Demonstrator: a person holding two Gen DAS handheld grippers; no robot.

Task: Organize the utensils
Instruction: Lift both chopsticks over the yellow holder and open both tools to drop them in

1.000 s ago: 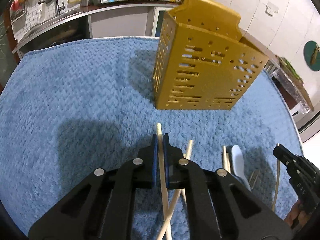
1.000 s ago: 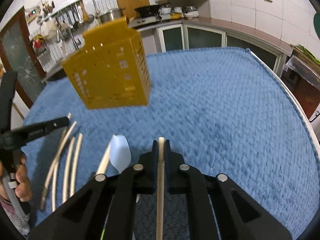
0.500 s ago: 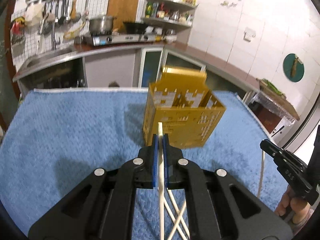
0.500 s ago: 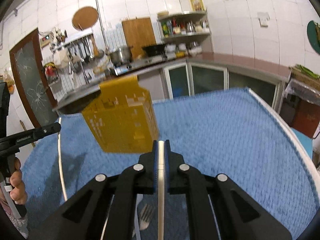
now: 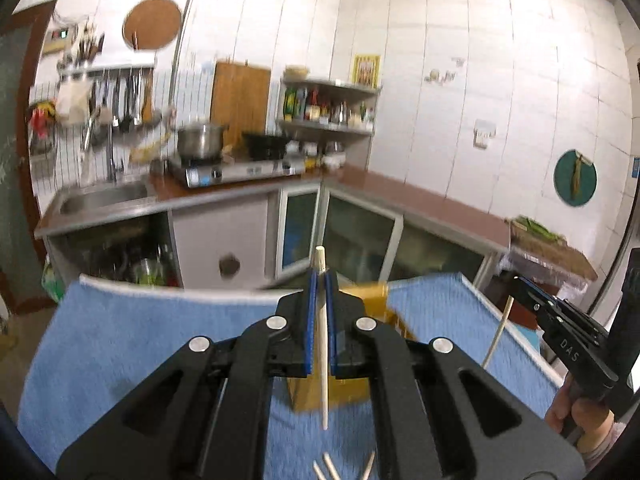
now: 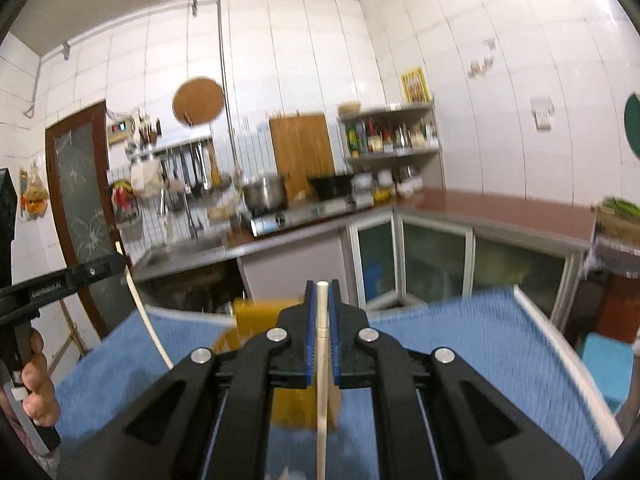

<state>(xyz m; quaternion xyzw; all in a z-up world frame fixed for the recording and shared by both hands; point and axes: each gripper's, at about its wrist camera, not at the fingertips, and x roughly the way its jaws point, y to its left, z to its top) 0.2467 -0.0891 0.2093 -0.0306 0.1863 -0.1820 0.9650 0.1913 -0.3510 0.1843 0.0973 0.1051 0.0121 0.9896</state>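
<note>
My left gripper (image 5: 319,276) is shut on a pale wooden chopstick (image 5: 322,360) that hangs down below the jaws, held high above the table. My right gripper (image 6: 322,286) is shut on another pale chopstick (image 6: 321,380), also raised. The yellow perforated utensil holder (image 5: 370,300) stands on the blue towel just beyond and below both grippers, mostly hidden behind the fingers; it also shows in the right wrist view (image 6: 256,312). The right gripper (image 5: 560,320) with its chopstick shows at the right of the left wrist view. The left gripper (image 6: 60,280) shows at the left of the right wrist view.
A blue towel (image 5: 120,332) covers the table. Several loose chopstick tips (image 5: 328,466) lie on it near the front edge. Behind the table is a kitchen counter (image 5: 240,192) with sink, stove and pots, and a tiled wall.
Both grippers rose and tilted upward with their chopsticks. The views swung from the towel up to the kitchen wall, and the yellow holder dropped low behind the fingers.
</note>
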